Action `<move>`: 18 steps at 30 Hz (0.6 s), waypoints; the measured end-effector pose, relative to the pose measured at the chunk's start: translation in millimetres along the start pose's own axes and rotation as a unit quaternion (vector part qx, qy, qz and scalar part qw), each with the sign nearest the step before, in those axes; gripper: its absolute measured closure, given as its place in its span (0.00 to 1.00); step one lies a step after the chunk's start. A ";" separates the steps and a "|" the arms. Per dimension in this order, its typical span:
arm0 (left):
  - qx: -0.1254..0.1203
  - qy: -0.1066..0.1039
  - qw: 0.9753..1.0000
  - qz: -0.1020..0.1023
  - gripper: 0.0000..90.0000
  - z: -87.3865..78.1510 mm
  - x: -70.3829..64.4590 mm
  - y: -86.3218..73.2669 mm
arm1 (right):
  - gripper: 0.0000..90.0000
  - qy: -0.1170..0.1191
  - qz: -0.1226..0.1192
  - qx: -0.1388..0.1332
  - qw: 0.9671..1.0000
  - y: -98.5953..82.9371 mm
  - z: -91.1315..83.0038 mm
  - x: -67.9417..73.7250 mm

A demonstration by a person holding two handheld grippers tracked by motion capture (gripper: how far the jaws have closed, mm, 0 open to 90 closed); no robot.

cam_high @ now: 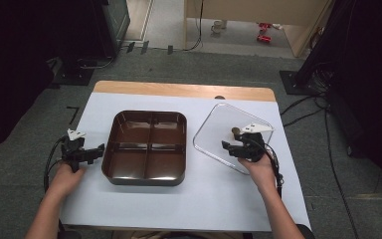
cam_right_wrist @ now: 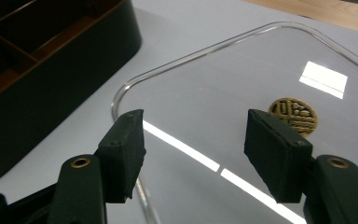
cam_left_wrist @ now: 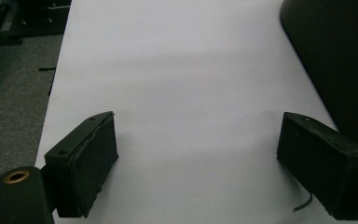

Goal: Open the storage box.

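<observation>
Right gripper (cam_high: 235, 148) hovers over the clear lid (cam_right_wrist: 242, 107) on the bench's right side, fingers apart, rim just left of them; left gripper (cam_left_wrist: 196, 163) gapes, empty, beside the tray (cam_high: 149, 147).

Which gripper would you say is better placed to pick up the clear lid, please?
Right. The right gripper hovers open over the clear lid, near its edge. The left gripper sits across the tray, over bare white table cover.
</observation>
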State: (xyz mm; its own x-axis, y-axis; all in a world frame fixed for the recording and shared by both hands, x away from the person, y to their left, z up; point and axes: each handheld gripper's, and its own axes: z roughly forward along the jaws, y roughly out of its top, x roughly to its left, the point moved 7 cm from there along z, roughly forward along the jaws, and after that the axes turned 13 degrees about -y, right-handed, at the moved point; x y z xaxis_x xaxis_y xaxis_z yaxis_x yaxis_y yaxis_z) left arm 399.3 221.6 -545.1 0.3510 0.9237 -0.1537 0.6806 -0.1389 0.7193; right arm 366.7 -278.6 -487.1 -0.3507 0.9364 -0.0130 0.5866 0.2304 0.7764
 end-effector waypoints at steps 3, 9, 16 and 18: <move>0.000 0.000 1.000 0.000 0.13 0.0 0.0 0.0 | 0.41 0.008 -0.003 -0.005 1.000 -0.6 -5.5 9.3; 0.000 0.000 1.000 0.000 0.13 0.0 0.0 0.0 | 0.39 0.025 -0.012 -0.015 1.000 -5.6 -13.6 26.1; 0.000 0.000 1.000 0.000 0.13 0.0 0.0 0.0 | 0.37 0.050 -0.037 -0.010 0.998 -18.7 -15.6 45.3; 0.000 0.000 1.000 0.000 0.13 0.0 0.0 0.0 | 0.38 0.051 -0.044 -0.006 0.998 -22.7 -14.3 49.9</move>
State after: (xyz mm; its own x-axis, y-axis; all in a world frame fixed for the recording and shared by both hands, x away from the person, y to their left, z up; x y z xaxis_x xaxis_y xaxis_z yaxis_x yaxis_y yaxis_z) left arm 399.4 221.6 -545.1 0.3509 0.9237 -0.1537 0.6805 -0.1388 0.7195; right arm 325.5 -240.8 -496.4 -0.4730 0.8809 -0.0169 0.5422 0.3061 0.7825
